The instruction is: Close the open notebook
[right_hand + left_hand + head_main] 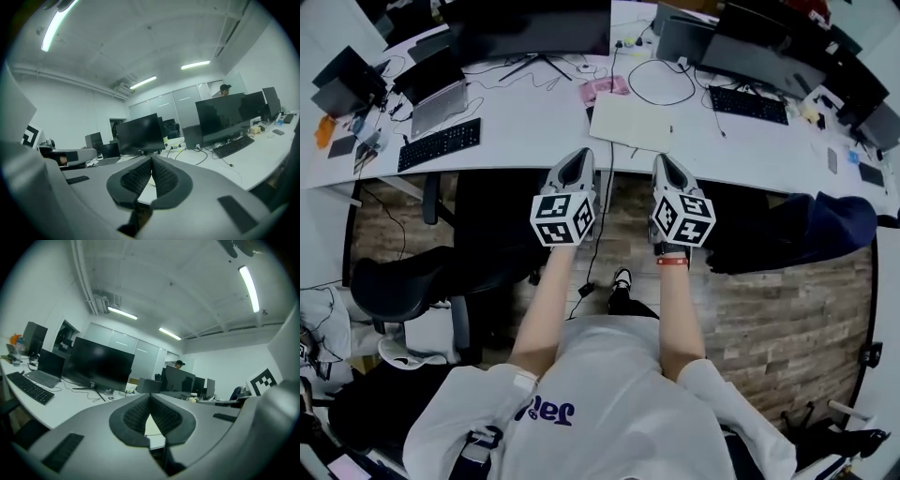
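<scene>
The open notebook (630, 122) lies flat on the white desk (525, 127), its pale pages facing up, just beyond both grippers. My left gripper (580, 155) hangs short of the desk's near edge, below the notebook's left part; its jaws meet at the tips with nothing between them. My right gripper (662, 159) is level with it, below the notebook's right part, also shut and empty. In the left gripper view the shut gripper (150, 397) points over the desk, and a strip of pale notebook page (153, 430) shows under it. The right gripper view shows its shut gripper (151, 160) the same way.
A pink item (605, 89) lies behind the notebook. Black keyboards (439, 143) (748, 103), a laptop (439, 98), monitors (534, 28) and loose cables crowd the desk. A black office chair (403, 281) stands at the left, and a dark jacket on a chair (797, 225) at the right.
</scene>
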Demonstrator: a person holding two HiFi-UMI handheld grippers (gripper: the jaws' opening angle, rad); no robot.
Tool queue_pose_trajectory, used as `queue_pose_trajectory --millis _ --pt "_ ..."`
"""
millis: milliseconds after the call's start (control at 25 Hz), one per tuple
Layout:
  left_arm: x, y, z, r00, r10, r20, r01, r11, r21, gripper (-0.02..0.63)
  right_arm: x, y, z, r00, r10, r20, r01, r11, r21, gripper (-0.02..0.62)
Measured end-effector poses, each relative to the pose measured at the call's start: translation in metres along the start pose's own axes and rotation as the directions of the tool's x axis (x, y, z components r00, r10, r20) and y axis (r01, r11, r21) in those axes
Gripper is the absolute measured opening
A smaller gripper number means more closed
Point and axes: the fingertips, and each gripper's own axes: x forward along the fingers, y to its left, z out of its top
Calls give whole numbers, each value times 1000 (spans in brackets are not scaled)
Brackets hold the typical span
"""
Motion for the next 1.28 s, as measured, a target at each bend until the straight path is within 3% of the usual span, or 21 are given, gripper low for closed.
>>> queue_pose_trajectory --millis 280,560,1000,1280 --pt "50 2 -13 996 73 -52 -64 987 149 20 46 -30 5 998 51 -35 -51 999 2 14" --pt "84 -9 -27 995 91 -42 -84 988 132 19 71 -59 2 995 91 -49 -90 996 20 0" --pt "105 1 -51 987 128 -93 -120 989 89 20 92 -64 -13 984 136 -113 -137 991 -1 0" --pt "127 24 -78 979 133 -156 -135 991 -3 20 118 -74 -25 978 140 -152 -139 990 23 0"
